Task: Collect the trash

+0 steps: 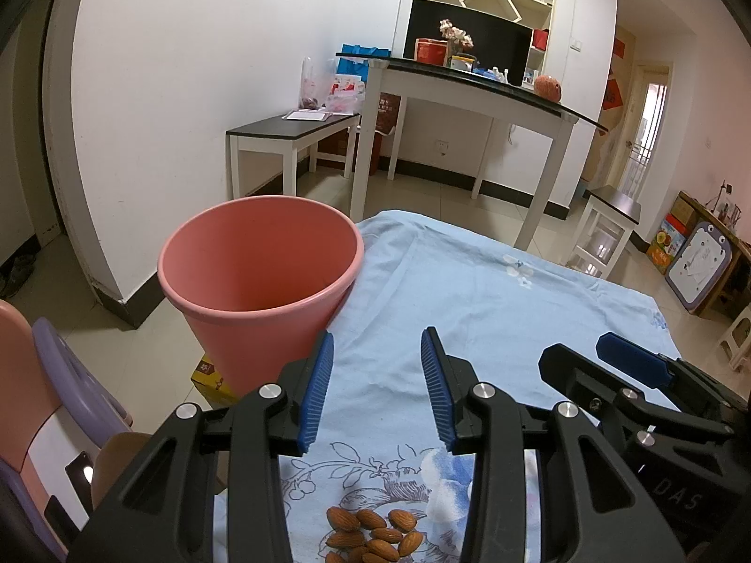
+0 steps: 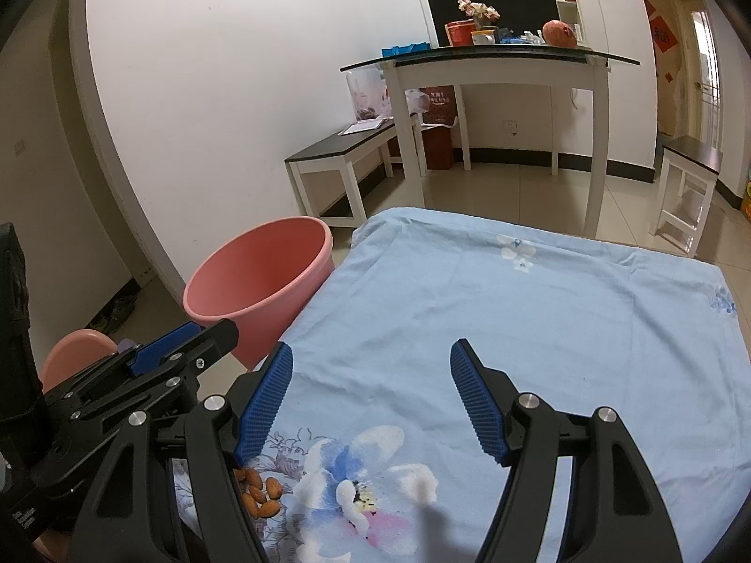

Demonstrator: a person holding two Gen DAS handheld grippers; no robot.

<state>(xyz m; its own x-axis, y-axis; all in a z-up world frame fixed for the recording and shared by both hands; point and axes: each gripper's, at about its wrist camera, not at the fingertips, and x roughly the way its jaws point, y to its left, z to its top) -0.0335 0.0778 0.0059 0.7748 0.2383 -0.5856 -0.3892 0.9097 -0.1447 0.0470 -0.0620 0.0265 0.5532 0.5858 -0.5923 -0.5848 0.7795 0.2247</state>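
Left wrist view: almonds [image 1: 373,535] lie heaped on the floral cloth [image 1: 493,300] just below the left gripper [image 1: 378,391], jaws spread, empty; right gripper [image 2: 373,396] likewise released. Small, hard, light, likely scatter; pinch one at its middle; pink bin [image 1: 260,272] stands ahead-left.

You see: salmon-pink bin [image 1: 260,262]; pale blue cloth [image 2: 540,328] with floral print; brown almonds [image 1: 371,535]; blue-padded black grippers.
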